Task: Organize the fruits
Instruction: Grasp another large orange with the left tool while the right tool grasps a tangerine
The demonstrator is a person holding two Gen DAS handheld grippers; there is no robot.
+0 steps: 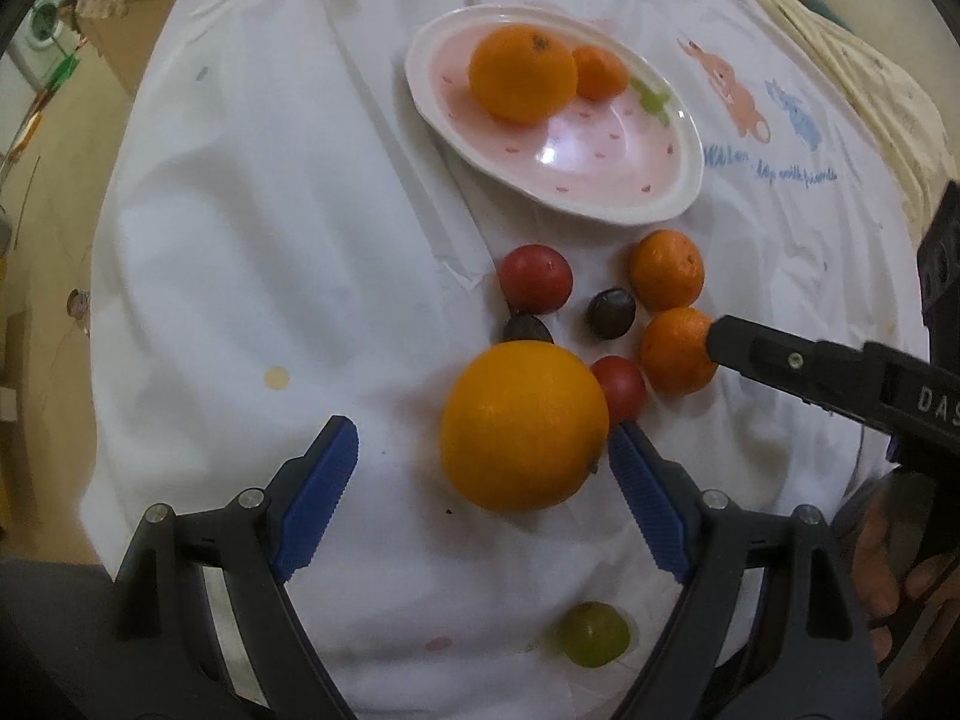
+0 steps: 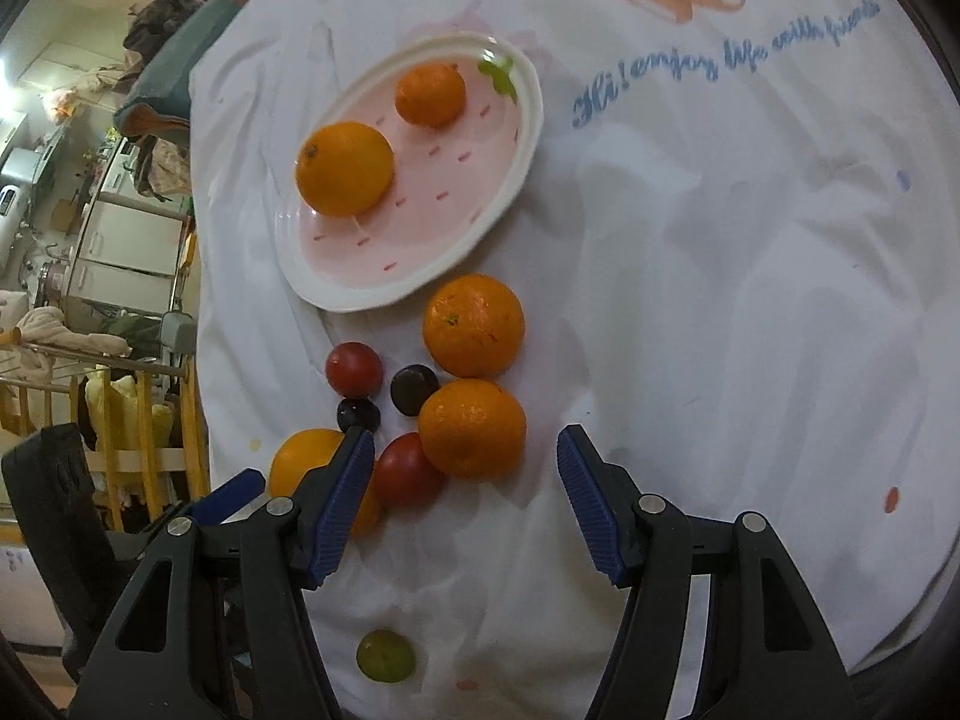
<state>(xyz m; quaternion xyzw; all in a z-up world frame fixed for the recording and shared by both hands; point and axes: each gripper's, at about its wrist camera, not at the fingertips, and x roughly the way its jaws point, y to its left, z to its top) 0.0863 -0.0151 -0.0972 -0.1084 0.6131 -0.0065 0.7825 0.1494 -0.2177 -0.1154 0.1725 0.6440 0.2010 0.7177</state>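
A pink oval plate holds a large orange and a small mandarin. On the cloth lie a big orange, two mandarins, two red tomatoes, two dark grapes and a green grape. My left gripper is open, its right pad beside the big orange. My right gripper is open around the near mandarin; one of its fingers shows in the left wrist view, touching that mandarin.
A white printed tablecloth covers the round table. Beyond the table's left edge stand furniture and clutter. A yellow railing is close to that edge.
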